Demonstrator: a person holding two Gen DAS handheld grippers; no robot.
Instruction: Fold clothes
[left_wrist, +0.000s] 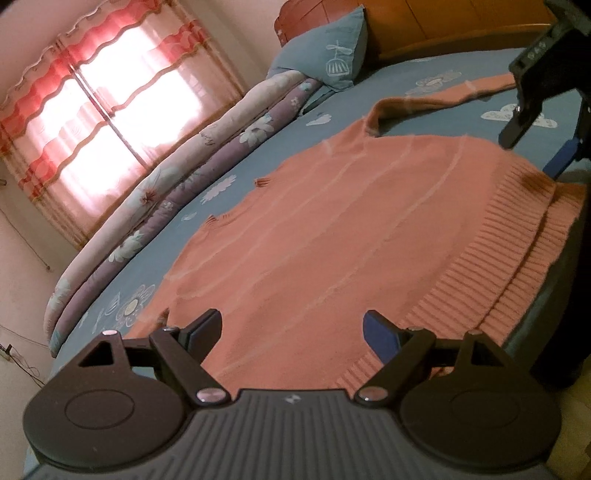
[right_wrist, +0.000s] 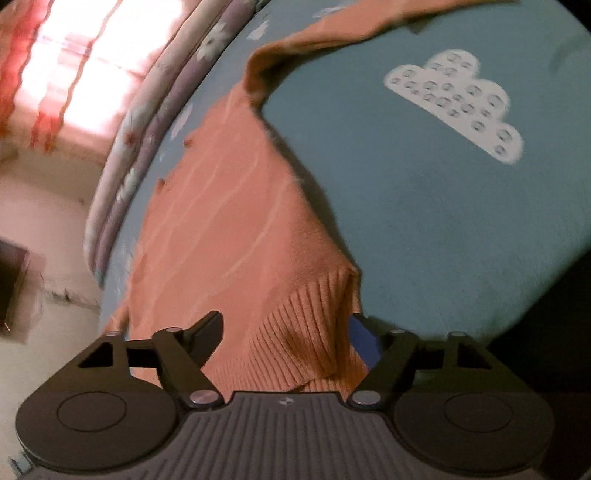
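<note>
Blue bed (left_wrist: 436, 74) carries the orange sweater (left_wrist: 332, 229), spread flat, one sleeve (left_wrist: 454, 92) trailing toward one o'clock. My left gripper (left_wrist: 291, 328) and right gripper (right_wrist: 286, 332) hover wide; I'd pinch the ribbed hem (right_wrist: 295, 332) corners evenly.

Each black hand-held gripper (left_wrist: 291, 332) has blue pads (left_wrist: 378, 338), silver screws, ribbed grey housing.

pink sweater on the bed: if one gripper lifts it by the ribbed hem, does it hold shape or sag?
Likely sags: the sweater is soft knit, lying limp with its sleeve trailing loose. The ribbed hem already buckles between the open right gripper fingers. Fuzzy knit probably grips, not slips.
</note>
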